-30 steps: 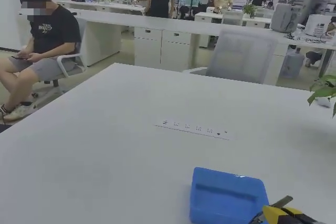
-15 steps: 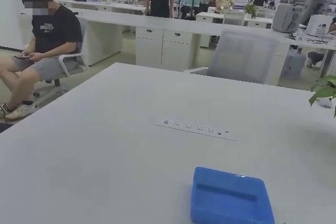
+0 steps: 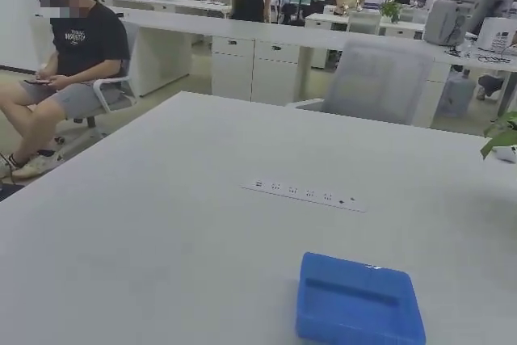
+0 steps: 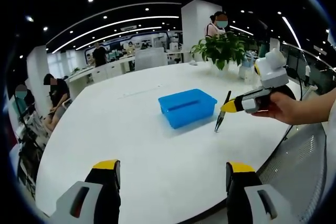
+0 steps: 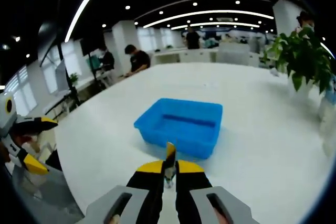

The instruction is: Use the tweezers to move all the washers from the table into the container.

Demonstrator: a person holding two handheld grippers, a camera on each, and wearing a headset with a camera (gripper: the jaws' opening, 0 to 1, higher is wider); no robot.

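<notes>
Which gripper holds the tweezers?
The right gripper: its fingers are shut on the tweezers, which point toward the container. The left gripper has its fingers wide apart, with nothing between them.

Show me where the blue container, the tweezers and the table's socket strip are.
blue container (image 3: 355, 306): head view, bare inner floor.
tweezers (image 4: 219, 120): left gripper view, lower part of the dark shaft.
socket strip (image 3: 303, 194): head view, middle of the strip.

Blue container (image 3: 355, 314), white table (image 3: 161, 224), dark tweezers (image 4: 221, 113)
</notes>
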